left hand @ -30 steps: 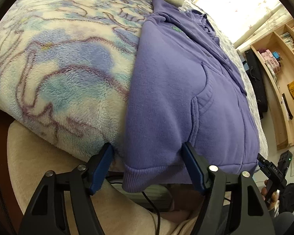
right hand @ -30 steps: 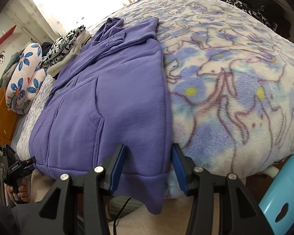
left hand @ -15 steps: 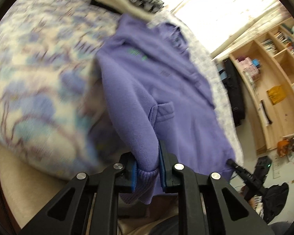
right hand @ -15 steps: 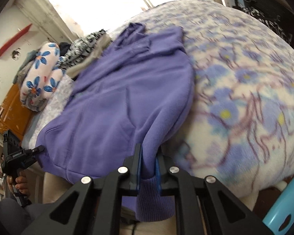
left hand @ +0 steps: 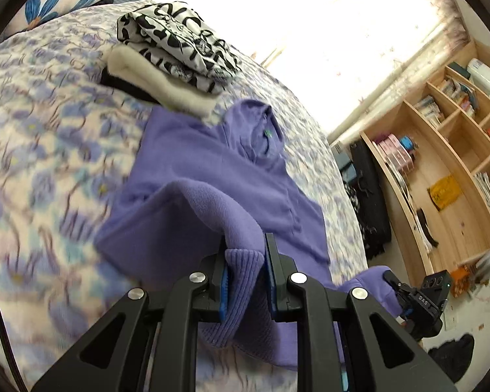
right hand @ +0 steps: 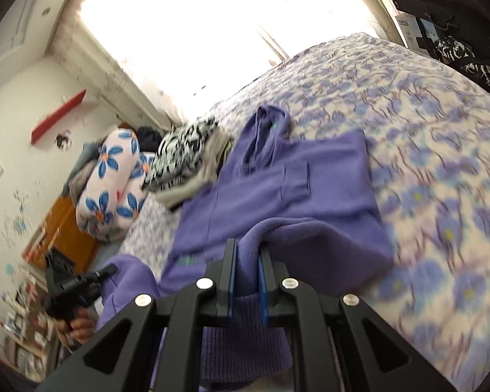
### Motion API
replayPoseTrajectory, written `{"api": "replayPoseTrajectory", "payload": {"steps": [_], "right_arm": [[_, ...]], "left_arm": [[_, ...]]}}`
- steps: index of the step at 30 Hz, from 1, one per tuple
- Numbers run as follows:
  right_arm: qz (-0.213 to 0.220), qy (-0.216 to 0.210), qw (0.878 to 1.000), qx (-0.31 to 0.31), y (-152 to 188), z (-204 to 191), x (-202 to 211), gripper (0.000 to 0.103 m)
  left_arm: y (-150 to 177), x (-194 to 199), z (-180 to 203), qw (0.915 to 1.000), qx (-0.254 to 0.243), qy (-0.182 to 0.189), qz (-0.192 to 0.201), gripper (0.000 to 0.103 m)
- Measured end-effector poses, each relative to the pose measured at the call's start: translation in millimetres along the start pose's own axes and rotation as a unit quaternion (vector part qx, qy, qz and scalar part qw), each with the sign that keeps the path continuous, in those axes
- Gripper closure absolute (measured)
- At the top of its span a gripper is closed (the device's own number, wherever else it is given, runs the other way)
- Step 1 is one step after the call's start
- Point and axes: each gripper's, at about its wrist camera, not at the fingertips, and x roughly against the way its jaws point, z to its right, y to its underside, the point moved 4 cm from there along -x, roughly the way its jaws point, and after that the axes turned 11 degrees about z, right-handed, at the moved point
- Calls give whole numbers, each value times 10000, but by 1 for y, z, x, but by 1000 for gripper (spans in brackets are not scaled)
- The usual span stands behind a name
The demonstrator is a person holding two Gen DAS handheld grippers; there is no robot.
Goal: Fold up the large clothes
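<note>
the purple hoodie (left hand: 212, 170) lies face-up on the flower-patterned bed blanket (left hand: 49, 150), hood toward the window, beside a folded stack of clothes (left hand: 176, 55). its bottom edge is lifted off the bed. the left claw (left hand: 245, 254) is clamped tight on one corner of the ribbed hem (left hand: 241, 281), and the right claw (right hand: 247, 261) is clamped the same way on the other corner of the hem (right hand: 245, 336), with the fabric bunched between the pads.

it looks like thick fleece: soft, limp, fairly weighty for a garment, so the middle will likely sag between the two grips. the ribbed band seems the best place to hold, being denser and less slippery than the body cloth.

a small green mark shows at the neck label (left hand: 267, 134) and green lettering on the chest (right hand: 189, 259), both too blurred to read.
</note>
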Motion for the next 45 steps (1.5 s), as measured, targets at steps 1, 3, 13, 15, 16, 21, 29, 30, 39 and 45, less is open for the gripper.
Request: {"api": "replayPoseTrajectory", "payload": {"steps": [1,3,13,15,16,21,29,30,39,45], "right_arm": [[37,0,10000,-91,-8,3,-8,92],[130,32,9994,-312,-23,13,-26,92],[-11,816,9897,-1174,-58,83,-120,62],[-63,869,9904,-1071,-57,88,-130,61],[-108,920,9907,-994,-55,89,-134,61],[-405,1238,9909,-343,-47,93,-155,61],[-758,1422,9869,61,-44,107,-185,61],[-769,1443,9865,114,-46,108,-189,61],[-715,1660,9822,514,-70,110,-221,61],[-779,1784,9784,703,-78,113,-245,61]], "left_arm": [[-6,-6,-3,10000,38,-28,19,87],[-21,-25,-10,9998,138,-125,77,87],[-69,-128,-58,9959,419,-800,-61,29],[-71,-143,-65,9954,376,-854,-198,29],[-71,-150,-67,9951,297,-907,-271,29],[-62,-174,-77,9907,-307,-1216,-526,29],[-72,-197,-92,9838,-757,-1489,-646,29],[-75,-200,-92,9820,-852,-1561,-633,29],[-87,-230,-88,9732,-1392,-1697,-686,36],[-94,-250,-87,9643,-1712,-1898,-689,49]]}}
